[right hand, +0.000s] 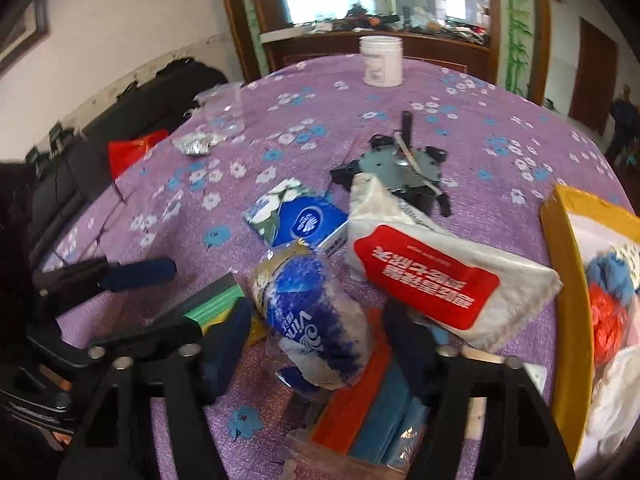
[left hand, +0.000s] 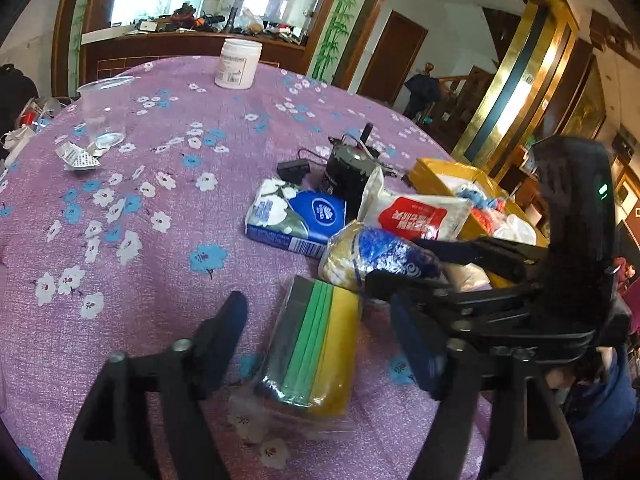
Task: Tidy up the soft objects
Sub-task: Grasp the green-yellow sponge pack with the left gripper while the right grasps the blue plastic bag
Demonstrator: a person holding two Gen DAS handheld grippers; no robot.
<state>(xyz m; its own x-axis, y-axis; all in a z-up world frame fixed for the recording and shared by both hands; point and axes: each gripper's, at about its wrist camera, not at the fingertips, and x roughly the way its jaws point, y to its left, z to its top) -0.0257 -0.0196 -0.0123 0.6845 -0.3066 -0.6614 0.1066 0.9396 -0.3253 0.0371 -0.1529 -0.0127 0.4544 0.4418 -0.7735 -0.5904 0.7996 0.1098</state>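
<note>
My left gripper [left hand: 320, 336] is open, its fingers either side of a wrapped pack of green and yellow sponges [left hand: 312, 348] lying on the purple cloth. My right gripper [right hand: 316, 344] is open around a blue and white tissue roll pack [right hand: 312, 316], which also shows in the left wrist view [left hand: 372, 260]. Under it lies an orange and blue cloth pack [right hand: 368, 404]. A white tissue pack with a red label [right hand: 432, 280] and a blue tissue box [right hand: 304, 220] lie behind. A yellow box [right hand: 560, 280] at right holds soft things.
A white jar [left hand: 239, 63] stands at the table's far edge. A clear plastic cup [left hand: 102, 110] and foil scraps [left hand: 80, 156] lie at left. A black device with cables [right hand: 404, 168] sits behind the tissue packs. Black bags [right hand: 120, 108] lie beyond the table's left edge.
</note>
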